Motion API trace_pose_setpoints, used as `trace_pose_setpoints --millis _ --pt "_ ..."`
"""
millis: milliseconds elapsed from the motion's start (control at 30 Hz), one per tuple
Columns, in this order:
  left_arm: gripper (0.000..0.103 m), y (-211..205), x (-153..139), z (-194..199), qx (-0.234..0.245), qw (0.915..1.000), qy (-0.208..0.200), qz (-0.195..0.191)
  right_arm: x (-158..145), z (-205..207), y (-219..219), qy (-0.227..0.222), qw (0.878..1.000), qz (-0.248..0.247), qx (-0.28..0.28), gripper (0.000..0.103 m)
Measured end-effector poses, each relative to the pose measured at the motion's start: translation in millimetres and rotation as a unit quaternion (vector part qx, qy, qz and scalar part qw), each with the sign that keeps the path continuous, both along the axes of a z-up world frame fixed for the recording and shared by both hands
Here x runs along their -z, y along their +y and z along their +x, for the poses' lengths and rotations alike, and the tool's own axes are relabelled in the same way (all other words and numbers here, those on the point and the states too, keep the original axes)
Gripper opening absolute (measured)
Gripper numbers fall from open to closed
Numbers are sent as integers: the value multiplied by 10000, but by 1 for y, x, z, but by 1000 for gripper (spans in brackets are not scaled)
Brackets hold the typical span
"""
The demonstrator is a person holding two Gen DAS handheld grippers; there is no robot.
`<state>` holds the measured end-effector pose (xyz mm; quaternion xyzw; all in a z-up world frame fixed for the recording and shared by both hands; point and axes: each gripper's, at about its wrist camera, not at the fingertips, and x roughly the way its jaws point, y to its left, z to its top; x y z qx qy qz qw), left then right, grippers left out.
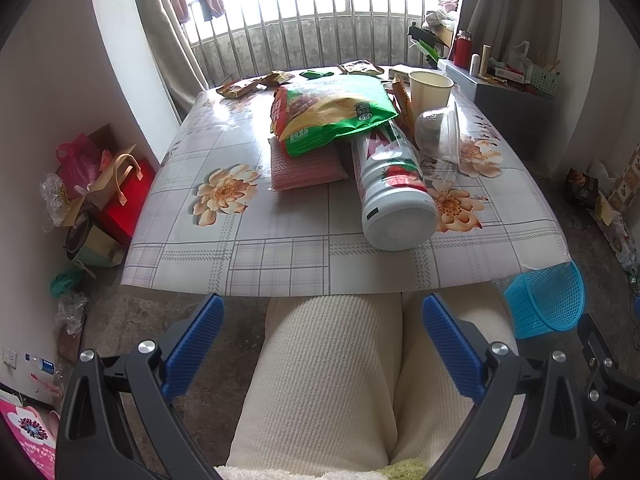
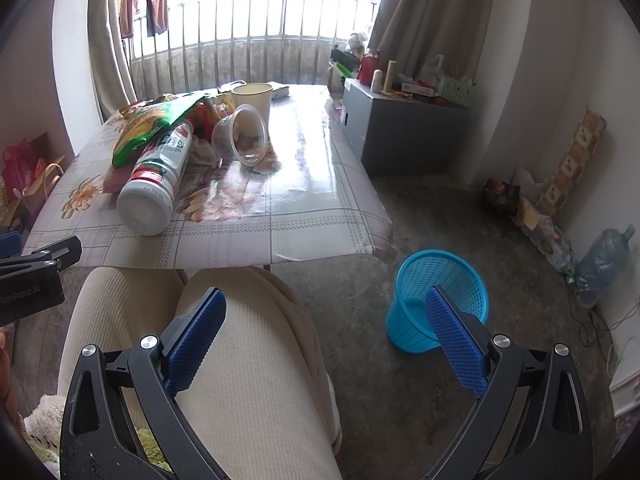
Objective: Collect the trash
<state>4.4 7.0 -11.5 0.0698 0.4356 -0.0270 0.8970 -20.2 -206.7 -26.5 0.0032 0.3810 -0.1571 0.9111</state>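
- Left tongs (image 1: pixel 322 322): spread wide, nothing between the blue pads, held low over the person's lap in cream trousers (image 1: pixel 332 380), short of the near edge of the counter (image 1: pixel 280 256)
- Right tongs (image 2: pixel 326 320): likewise spread wide and holding nothing; one pad over the right knee, the other in front of the blue basket (image 2: pixel 438 280)
- Blue basket: upright on the floor, just off the counter's near right corner, mouth open upward; from the left wrist view only its rim and side show at the right edge (image 1: pixel 546 300)
- Counter wears a checked, flower-printed plastic cloth; the trash is bunched on its middle and far part
- White bottle (image 1: pixel 394 188) with a strawberry label lies on its side, base toward the camera, closest piece of trash to the near edge
- Green snack bag (image 1: pixel 332 116) lies across the bottle's far end and over a pink cloth pad (image 1: pixel 304 164)
- Clear plastic tub (image 1: pixel 438 136) tipped on its side, just right of the bottle, touching or nearly so; contents hard to make out, possibly food scraps
- Cream paper cup (image 1: pixel 430 90) upright behind the tub
- Small wrappers (image 1: pixel 244 86) scattered along the far edge of the counter
- Grey cabinet (image 2: pixel 404 136) with clutter on top stands right of the counter; bags (image 1: pixel 100 184) heaped on the floor at the left wall
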Motion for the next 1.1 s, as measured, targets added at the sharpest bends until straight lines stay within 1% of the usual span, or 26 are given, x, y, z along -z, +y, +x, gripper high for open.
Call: trace_pose_setpoints --millis 467,667,800,1033,1100 --pt "97 3 2 3 -6 10000 20 24 1 2 2 11 10000 17 33 95" --pt "97 4 -1 6 8 10000 -14 34 0 0 -5 -41 9999 89 114 95" --pt "97 5 -7 14 7 9999 -137 27 1 2 -12 -69 9996 159 244 95" --pt "97 4 -23 36 95 9986 -519 -13 0 7 -21 -105 9992 159 352 95" --pt "97 1 -27 44 130 9985 -532 -16 -1 8 -25 -132 9991 205 359 95"
